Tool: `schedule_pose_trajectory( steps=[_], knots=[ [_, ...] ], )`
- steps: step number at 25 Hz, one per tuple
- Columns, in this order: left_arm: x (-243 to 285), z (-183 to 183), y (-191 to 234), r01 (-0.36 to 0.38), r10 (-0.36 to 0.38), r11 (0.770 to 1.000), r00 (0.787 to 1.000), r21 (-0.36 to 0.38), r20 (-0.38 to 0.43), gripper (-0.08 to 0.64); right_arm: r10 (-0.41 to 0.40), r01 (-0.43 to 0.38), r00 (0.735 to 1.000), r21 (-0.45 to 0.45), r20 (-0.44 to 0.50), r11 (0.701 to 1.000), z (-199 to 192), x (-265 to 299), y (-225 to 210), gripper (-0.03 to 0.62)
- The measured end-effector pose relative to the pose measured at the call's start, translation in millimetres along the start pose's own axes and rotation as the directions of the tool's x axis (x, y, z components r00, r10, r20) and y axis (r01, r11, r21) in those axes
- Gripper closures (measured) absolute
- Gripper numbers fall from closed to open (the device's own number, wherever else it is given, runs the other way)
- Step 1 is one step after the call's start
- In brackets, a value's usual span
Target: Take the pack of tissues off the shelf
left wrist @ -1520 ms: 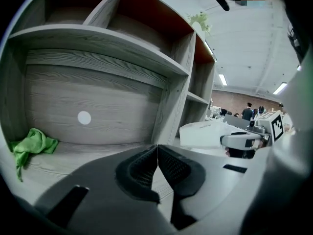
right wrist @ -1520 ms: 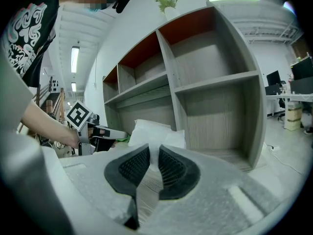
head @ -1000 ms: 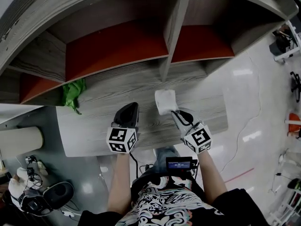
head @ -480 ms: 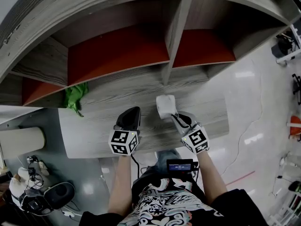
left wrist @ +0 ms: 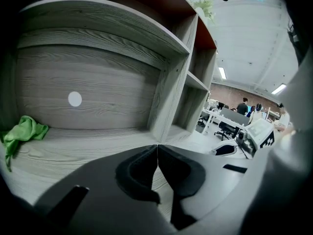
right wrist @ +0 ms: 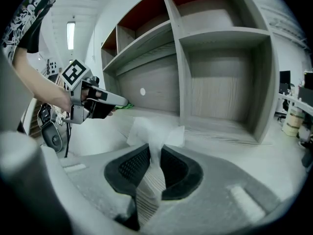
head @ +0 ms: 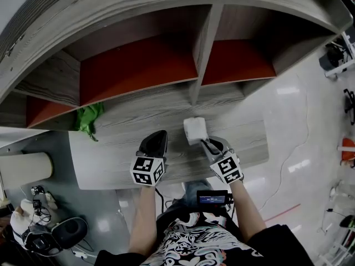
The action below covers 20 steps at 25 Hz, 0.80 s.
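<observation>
- The right gripper [right wrist: 155,163] is pinching the pack of tissues [right wrist: 151,131] by a thin fold of its white wrapper, with the jaws nearly together on that film.
- The pack is hanging just ahead of the jaws, outside the compartments of the shelf unit [head: 199,54] and over the grey wood-grain ledge [head: 122,162] in front of them.
- The left gripper [left wrist: 157,153] is hovering beside it over the same ledge, jaws meeting with nothing between them.
- With only the wrapper's edge being gripped, the pack is probably prone to swinging or slipping. Keeping the squeeze steady and drawing it slowly past the ledge's front edge looks wisest.
- A crumpled green cloth [head: 89,119] is lying at the ledge's left end, below the red-backed compartments.
- The glossy pale floor [head: 288,121] is reflecting ceiling lights, headphones [head: 41,240] are lying lower left, and office desks [left wrist: 234,115] are showing far off.
</observation>
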<state>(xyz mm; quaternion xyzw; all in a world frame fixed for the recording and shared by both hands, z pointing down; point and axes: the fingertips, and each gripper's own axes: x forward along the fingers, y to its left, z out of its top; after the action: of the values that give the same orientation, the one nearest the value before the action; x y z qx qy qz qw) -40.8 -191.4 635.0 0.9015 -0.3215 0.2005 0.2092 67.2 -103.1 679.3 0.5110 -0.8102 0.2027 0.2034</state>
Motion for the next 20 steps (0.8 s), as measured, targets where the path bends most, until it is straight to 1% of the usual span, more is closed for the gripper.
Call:
schedule_pose_trajectory(
  steps=[3,5,8,13,17,20],
  knots=[
    [-1,0,-4,0.007,-0.007,1.000,1.000,-0.006,0.005,0.552,-0.014,0.013,0.999,-0.024,-0.050,1.000,-10,1,0,0.528],
    [-2,0,-6,0.008,-0.008,1.000,1.000,-0.006,0.006,0.552,-0.015,0.013,0.997,-0.024,-0.070,1.000,-15,1,1,0.520],
    [-3,-1,-7,0.010,-0.010,1.000,1.000,-0.005,0.005,0.552,-0.013,0.011,0.996,-0.015,-0.086,1.000,-20,2,0,0.507],
    [-6,-6,-9,0.018,-0.018,1.000,1.000,-0.012,-0.006,0.552,-0.010,0.009,0.993,-0.014,-0.114,1.000,-25,2,1,0.467],
    [-6,-7,-12,0.024,-0.024,1.000,1.000,-0.015,-0.009,0.552,-0.032,0.032,0.991,-0.003,-0.132,0.999,-28,-1,-3,0.428],
    [-9,-1,-14,0.028,-0.028,1.000,1.000,-0.008,0.002,0.552,-0.038,0.038,0.990,0.000,-0.133,0.999,-27,-5,-4,0.413]
  ],
)
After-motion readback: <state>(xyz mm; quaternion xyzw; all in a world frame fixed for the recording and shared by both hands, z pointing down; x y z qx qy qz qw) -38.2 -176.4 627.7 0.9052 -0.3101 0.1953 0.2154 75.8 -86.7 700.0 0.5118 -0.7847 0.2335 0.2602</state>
